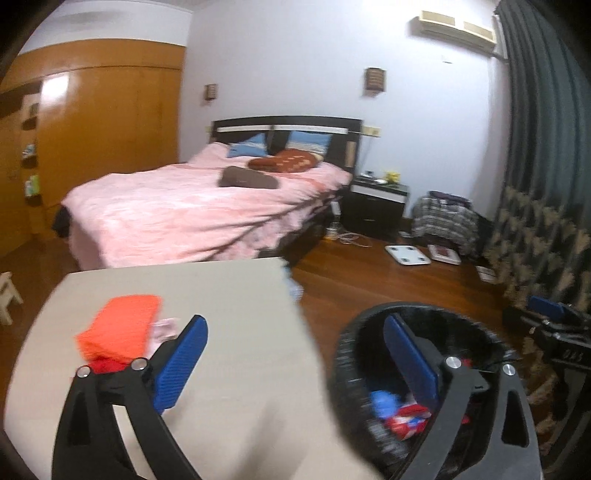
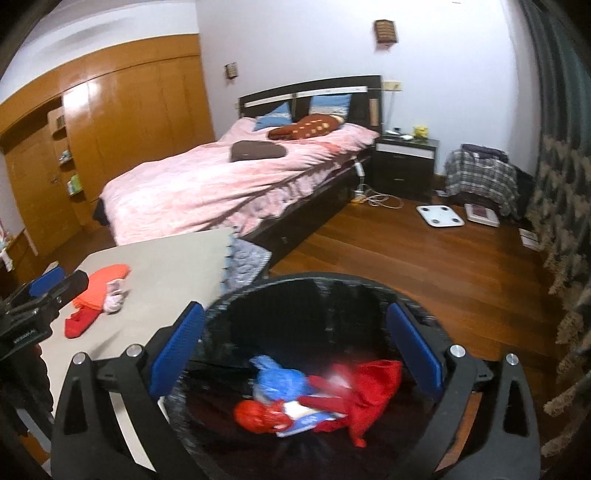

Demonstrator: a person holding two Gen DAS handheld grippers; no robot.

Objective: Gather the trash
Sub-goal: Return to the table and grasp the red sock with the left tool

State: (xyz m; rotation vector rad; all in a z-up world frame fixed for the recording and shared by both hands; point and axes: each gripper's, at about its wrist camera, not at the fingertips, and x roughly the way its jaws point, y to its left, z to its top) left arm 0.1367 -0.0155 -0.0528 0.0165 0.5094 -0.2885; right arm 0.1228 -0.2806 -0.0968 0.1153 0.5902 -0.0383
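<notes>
Bedroom floor, right gripper (image 2: 295,354) above bin (image 2: 325,288), fingers (image 2: 413,350) spread wide

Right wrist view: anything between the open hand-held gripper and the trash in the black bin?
Nothing. The right hand-held gripper hangs open over the round black mesh bin; only empty bin space separates it from the red and blue wrappers.

Bed (image 2: 229,181) with pink cover against far wall; two blue pillows (image 2: 273,116) at dark headboard. Brown folded item (image 2: 256,151) on cover. Dark nightstand (image 2: 404,162) beside bed. White scale (image 2: 439,215) flat on wood floor (image 2: 406,251). Orange-brown wardrobe (image 1: 107,114) at left. Air conditioner (image 1: 456,27) high on wall.
</notes>
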